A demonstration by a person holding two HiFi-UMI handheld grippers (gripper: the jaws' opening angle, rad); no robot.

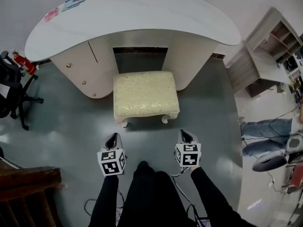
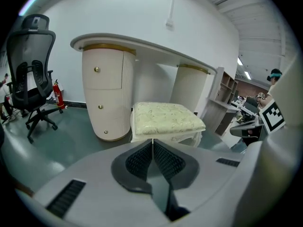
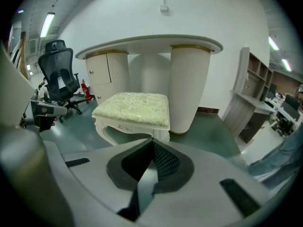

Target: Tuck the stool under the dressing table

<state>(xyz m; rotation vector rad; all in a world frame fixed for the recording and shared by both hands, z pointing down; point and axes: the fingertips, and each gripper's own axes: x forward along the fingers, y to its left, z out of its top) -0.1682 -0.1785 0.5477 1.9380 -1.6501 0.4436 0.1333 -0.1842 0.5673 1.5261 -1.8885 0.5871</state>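
Stool (image 1: 146, 97) is standing on the floor (image 1: 71, 122) at frame centre, just in front of the knee opening of the dressing table (image 1: 142, 13), between its two ribbed pedestals and mostly out.

Left gripper (image 1: 112, 141) and right gripper (image 1: 185, 137) are hovering near the stool's front edge, not touching it. Both pairs of jaws are pressed together, with nothing between them.

Handling (judgement):
- The cushion is looking soft.
- The white carved frame is looking stiff and moderately heavy.
- Pushing on the front rail beneath the cushion, both sides evenly, should keep it straight.
- The grey floor is looking smooth and glossy, so the legs are likely to slide.

Room: office chair (image 1: 12, 91) at left, shelving unit (image 1: 270, 46) at upper right, small items lying on the worktop's far edge.
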